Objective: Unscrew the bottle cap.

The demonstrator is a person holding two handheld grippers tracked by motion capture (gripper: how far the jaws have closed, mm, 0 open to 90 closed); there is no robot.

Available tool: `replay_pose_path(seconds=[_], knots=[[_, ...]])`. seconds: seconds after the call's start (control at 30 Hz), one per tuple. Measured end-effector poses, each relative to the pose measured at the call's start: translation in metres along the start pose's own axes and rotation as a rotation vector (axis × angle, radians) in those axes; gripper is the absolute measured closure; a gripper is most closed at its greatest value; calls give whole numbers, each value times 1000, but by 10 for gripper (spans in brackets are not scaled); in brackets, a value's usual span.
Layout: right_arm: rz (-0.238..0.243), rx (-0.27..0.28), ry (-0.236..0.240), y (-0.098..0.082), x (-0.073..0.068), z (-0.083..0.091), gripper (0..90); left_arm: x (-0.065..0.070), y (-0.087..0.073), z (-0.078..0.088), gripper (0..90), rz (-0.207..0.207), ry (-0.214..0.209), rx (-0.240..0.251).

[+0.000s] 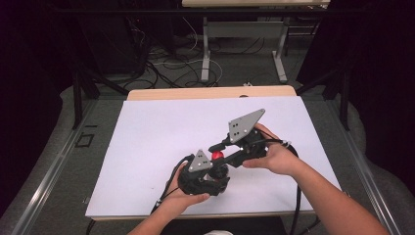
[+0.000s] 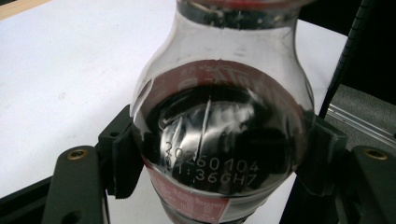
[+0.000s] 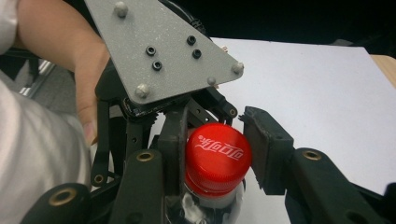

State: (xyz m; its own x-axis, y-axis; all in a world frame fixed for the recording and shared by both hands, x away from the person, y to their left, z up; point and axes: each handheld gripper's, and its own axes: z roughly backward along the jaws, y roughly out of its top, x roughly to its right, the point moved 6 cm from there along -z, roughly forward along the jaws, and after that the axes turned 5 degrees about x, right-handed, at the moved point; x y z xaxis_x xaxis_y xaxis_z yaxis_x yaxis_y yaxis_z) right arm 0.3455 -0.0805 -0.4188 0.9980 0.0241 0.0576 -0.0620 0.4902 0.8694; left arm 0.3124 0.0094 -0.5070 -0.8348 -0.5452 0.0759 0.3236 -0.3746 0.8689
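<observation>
Between right hand-held gripper (image 3: 212, 154) pads: red cap (image 3: 215, 156), pinched | left hand-held gripper (image 2: 219, 161): pinching bottle (image 2: 219, 135)

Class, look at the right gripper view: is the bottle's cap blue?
No, the cap is red with white lettering, sitting between the right gripper's black jaws.

One bottle (image 2: 219, 135), one red cap (image 3: 215, 156), two tools (image 1: 219, 157) (image 1: 215, 172).

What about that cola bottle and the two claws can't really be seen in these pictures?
- Bottle base: cut off by the left gripper view's bottom edge.
- Red cap: tiny in the high view.
- Bottle's body, high view: hidden behind the left claw.
- Label wording, left gripper view: too dark and curved.
</observation>
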Motion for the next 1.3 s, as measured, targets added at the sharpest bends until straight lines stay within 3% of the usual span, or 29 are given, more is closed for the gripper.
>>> replay_pose_path(seconds=[0.1,0.13,0.23,0.37,0.57,0.67,0.77,0.9,1.03,1.07,1.1,1.13,1.2,1.3], knots=[[-14,2,-34,1,-2,-1,552,-1,1,0,300,-8,9,0],[-27,5,-58,1,-2,-2,490,-1,1,0,300,-2,7,-2],[-100,16,-117,1,-4,-2,401,-2,1,2,300,1,12,-1],[-90,-3,-192,1,-8,2,398,-4,3,2,300,-1,20,-2],[-152,8,-329,-1,-12,5,435,-6,3,1,300,20,46,3],[-184,20,-361,-1,-17,0,462,-6,3,0,299,39,54,-6],[-208,19,-374,0,-19,-5,471,-6,4,-1,299,29,59,2],[-200,26,-360,1,-17,-7,505,-6,4,0,299,18,56,-4],[-158,7,-323,1,-11,-8,604,-4,2,1,299,5,37,-17],[-156,3,-298,1,-10,-7,606,-4,3,0,299,8,34,-6],[-144,2,-229,1,-8,-5,608,-4,3,1,300,8,27,-10],[-144,2,-229,1,-8,-5,608,-3,3,1,300,10,29,-2],[-122,12,-169,1,-5,-3,610,-2,3,3,300,5,14,-14],[-91,26,-122,2,-3,0,611,-2,3,2,300,-3,14,-10]])
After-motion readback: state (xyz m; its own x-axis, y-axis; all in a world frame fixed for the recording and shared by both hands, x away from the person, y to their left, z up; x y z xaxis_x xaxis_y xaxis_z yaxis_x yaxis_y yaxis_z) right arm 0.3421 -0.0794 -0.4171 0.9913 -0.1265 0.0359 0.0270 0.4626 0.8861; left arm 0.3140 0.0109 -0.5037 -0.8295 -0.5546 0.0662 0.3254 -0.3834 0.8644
